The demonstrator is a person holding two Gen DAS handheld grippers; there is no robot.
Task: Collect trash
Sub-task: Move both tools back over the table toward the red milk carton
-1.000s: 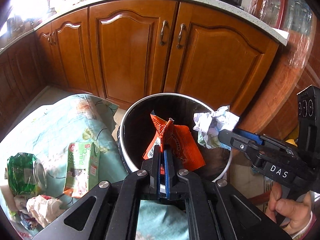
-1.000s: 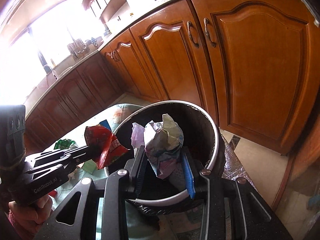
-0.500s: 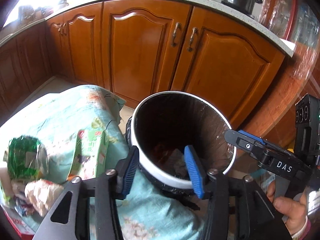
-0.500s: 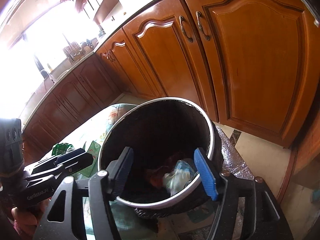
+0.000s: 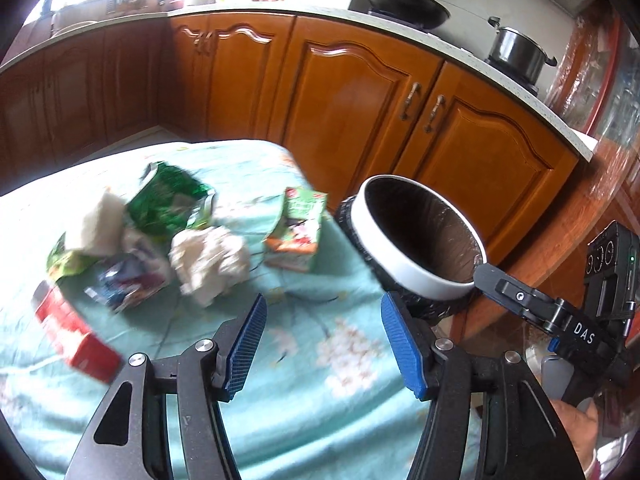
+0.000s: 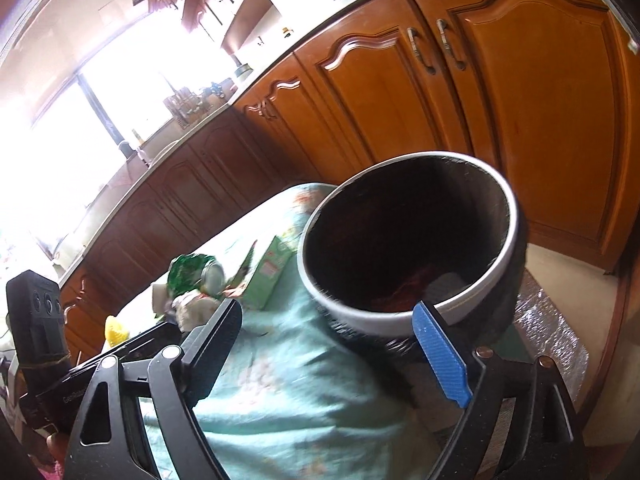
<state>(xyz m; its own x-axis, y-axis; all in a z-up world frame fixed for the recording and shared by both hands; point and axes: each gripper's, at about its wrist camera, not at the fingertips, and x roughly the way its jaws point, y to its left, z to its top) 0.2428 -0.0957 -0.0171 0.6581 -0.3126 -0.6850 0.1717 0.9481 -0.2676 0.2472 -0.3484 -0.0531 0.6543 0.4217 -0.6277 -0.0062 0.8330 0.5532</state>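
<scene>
Over the table from your left wrist, your left gripper (image 5: 322,344) hangs above the pale green floral tablecloth (image 5: 304,384), jaws opening with nothing between them. Trash lies ahead — a crumpled paper wad (image 5: 210,258), a green wrapper (image 5: 170,200), a green carton (image 5: 298,230), a red box (image 5: 74,332). Wooden cabinets (image 5: 352,92) line the room. From your right wrist, your right gripper (image 6: 332,354) is opening, empty, before the white-rimmed bin (image 6: 404,320) — red and pale scraps inside.

Left gripper (image 5: 322,344) jaws opening (empty) over tablecloth (image 5: 304,400); litter beyond.
</scene>
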